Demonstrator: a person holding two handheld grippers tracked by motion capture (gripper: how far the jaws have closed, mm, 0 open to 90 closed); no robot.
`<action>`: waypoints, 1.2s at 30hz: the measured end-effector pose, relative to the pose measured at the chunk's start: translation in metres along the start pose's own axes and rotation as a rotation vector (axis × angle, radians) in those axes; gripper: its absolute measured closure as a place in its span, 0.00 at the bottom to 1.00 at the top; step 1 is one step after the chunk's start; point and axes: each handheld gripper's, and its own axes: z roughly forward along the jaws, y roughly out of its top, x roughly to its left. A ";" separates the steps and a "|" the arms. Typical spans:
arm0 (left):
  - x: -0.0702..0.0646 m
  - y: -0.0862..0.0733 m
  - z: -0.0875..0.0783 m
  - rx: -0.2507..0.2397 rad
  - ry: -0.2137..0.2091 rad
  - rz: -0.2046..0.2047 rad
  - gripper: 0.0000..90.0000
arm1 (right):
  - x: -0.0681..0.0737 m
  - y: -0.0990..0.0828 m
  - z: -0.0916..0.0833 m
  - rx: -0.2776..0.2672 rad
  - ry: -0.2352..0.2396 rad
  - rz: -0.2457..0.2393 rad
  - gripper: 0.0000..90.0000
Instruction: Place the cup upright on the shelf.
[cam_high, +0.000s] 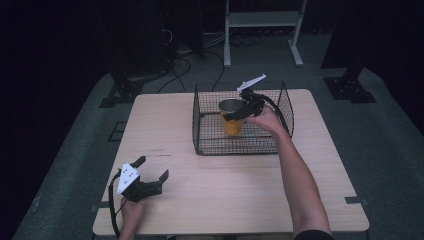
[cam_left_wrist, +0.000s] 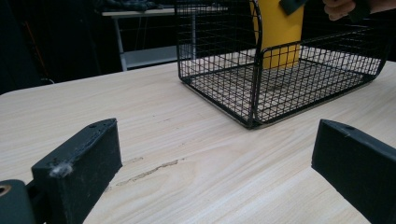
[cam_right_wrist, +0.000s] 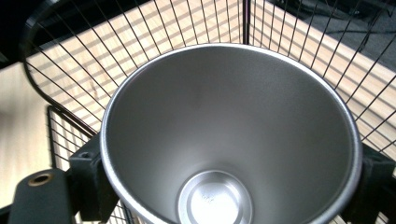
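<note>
The right gripper (cam_high: 244, 106) has its jaws clamped on either side of the yellow cup (cam_high: 231, 120), near the rim, holding it upright inside the wire basket (cam_high: 205, 131). Its smooth, tapering wall could slide down between the jaws if the squeeze slackens, or the base could snag the mesh. The left gripper (cam_high: 151, 174) rests on the table (cam_high: 240, 185), jaws spread, nothing between them. One cup, one basket, two grippers.
</note>
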 end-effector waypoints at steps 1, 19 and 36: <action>0.000 0.000 0.000 0.000 0.000 0.000 0.01 | 0.000 0.000 0.002 0.009 -0.011 -0.005 0.14; 0.000 0.000 0.000 0.000 -0.001 0.003 0.01 | -0.001 -0.008 0.017 0.053 -0.043 -0.033 0.14; 0.000 0.000 0.000 0.000 -0.001 0.003 0.01 | -0.006 -0.020 0.010 0.081 -0.084 -0.040 0.11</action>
